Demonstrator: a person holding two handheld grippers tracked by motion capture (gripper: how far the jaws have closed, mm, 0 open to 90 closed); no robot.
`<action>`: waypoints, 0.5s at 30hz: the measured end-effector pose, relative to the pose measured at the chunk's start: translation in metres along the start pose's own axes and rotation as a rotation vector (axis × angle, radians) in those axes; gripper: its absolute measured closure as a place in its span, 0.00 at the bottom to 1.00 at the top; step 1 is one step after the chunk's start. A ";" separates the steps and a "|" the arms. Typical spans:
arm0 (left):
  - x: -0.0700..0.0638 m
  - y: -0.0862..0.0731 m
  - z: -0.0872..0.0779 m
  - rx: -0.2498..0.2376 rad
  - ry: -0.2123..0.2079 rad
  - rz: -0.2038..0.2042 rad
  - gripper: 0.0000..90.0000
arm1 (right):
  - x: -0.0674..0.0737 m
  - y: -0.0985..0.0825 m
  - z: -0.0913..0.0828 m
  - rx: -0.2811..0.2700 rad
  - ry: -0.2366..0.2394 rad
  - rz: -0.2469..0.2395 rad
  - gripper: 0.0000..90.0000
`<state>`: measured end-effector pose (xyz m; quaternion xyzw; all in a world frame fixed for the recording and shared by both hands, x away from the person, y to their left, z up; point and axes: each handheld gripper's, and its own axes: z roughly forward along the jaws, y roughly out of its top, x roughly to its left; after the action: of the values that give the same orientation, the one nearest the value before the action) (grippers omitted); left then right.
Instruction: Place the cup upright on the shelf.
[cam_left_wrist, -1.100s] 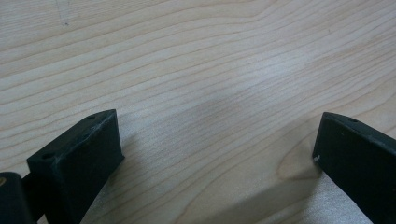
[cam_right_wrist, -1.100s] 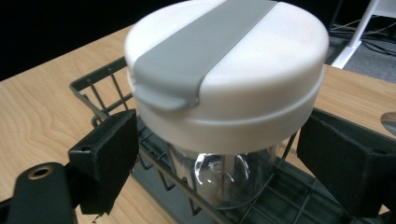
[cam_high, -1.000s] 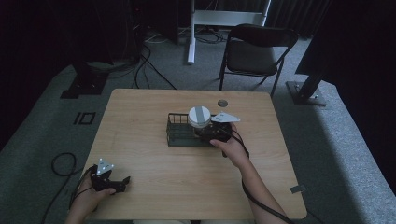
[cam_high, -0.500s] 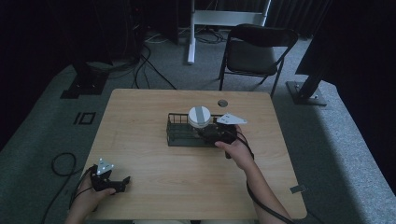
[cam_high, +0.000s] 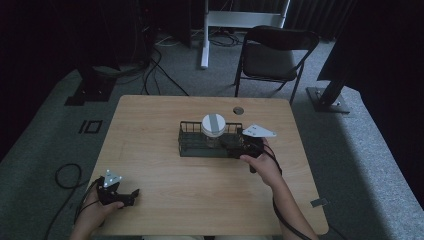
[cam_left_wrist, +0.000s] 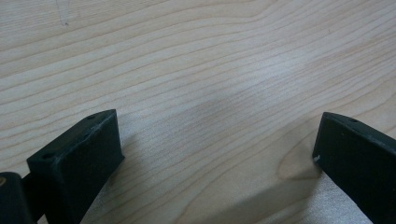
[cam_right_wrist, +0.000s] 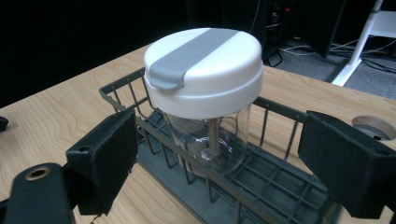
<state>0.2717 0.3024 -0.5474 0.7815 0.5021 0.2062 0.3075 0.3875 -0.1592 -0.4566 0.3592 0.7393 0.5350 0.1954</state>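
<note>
**A:** High view first: where does everything sit?

**B:** Near the middle of the frame, a dark wire basket (cam_high: 192, 142) stands on the wooden table (cam_high: 160, 120). Inside it, toward its right half, is a clear jar (cam_high: 213, 131) with a white lid (cam_high: 213, 123) crossed by a grey strip. The right gripper (cam_high: 235, 148) is just right of the basket, at its right end, with the person's right hand (cam_high: 261, 162) behind it.

**A:** And the right gripper's tongs?

**B:** In the right gripper view they are spread wide, one black pad at lower left, the other at lower right. The jar (cam_right_wrist: 208, 140) stands upright between and beyond them in the centre of the frame, touched by neither. The basket's (cam_right_wrist: 261, 186) near rim crosses in front of the jaws.

**A:** Anything visible in the jar?

**B:** A thin stem rises through the clear body under the lid (cam_right_wrist: 204, 63); I cannot tell more than that.

**A:** The other hand?

**B:** The left gripper (cam_high: 131, 195) lies at the lower left of the high view, near the table's front edge, well apart from the basket, held by the left hand (cam_high: 100, 207). In the left gripper view its jaws are also wide apart, with bare wood grain between them.
</note>
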 end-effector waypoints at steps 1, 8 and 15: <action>0.000 0.000 0.000 0.000 0.000 0.000 0.02 | 0.000 -0.001 -0.002 -0.003 -0.001 0.000 0.13; 0.000 0.000 0.000 0.000 0.000 0.000 0.02 | -0.005 -0.010 -0.019 -0.005 -0.014 -0.011 0.13; 0.000 0.000 0.000 0.000 0.000 0.000 0.02 | -0.013 -0.021 -0.034 -0.011 -0.035 -0.003 0.14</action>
<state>0.2717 0.3024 -0.5474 0.7815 0.5022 0.2062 0.3076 0.3666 -0.1944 -0.4650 0.3664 0.7333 0.5323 0.2112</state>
